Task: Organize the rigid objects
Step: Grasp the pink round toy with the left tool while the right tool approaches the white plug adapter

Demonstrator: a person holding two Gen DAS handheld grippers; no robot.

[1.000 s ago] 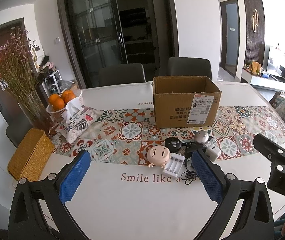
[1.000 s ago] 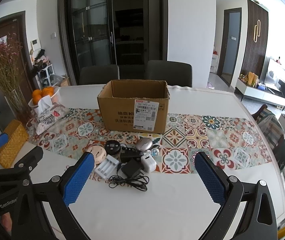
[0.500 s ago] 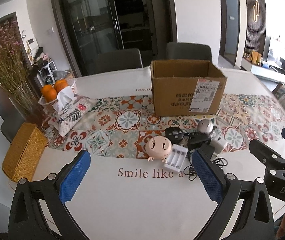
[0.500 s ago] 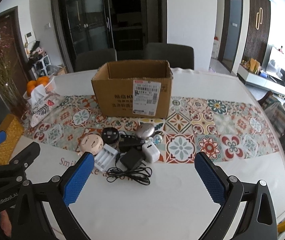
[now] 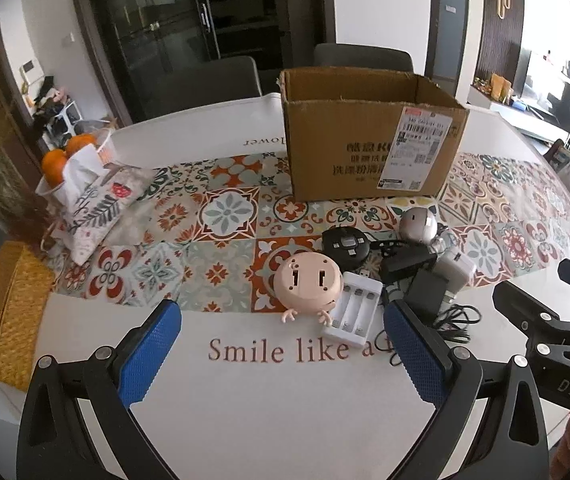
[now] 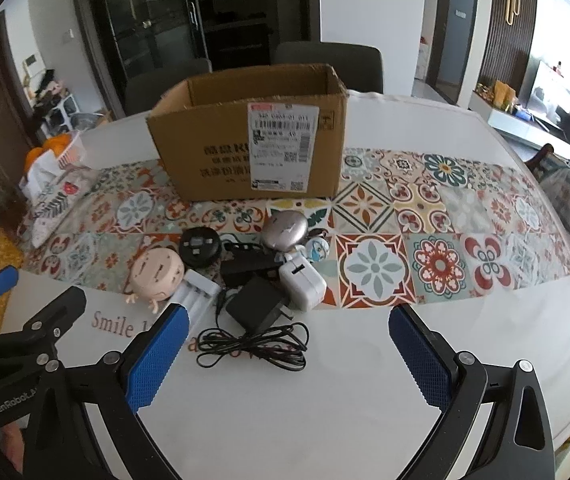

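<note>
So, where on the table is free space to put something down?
Free: the white table between the cable and the right gripper, and the runner right of the white charger. Crowded: the gadgets before the box.

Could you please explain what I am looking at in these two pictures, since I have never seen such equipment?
No robot here: a person holds a two-finger gripper in each hand, each with a fisheye camera looking along its blue-padded fingers. One picture is from the left gripper, the other from the right gripper. Both are open and hold nothing. On the white table stands an open brown cardboard box. In front of it lies a cluster: a pink doll-head toy, a white battery charger, a black power adapter with coiled cable, a white plug cube and a silver rounded case.
</note>
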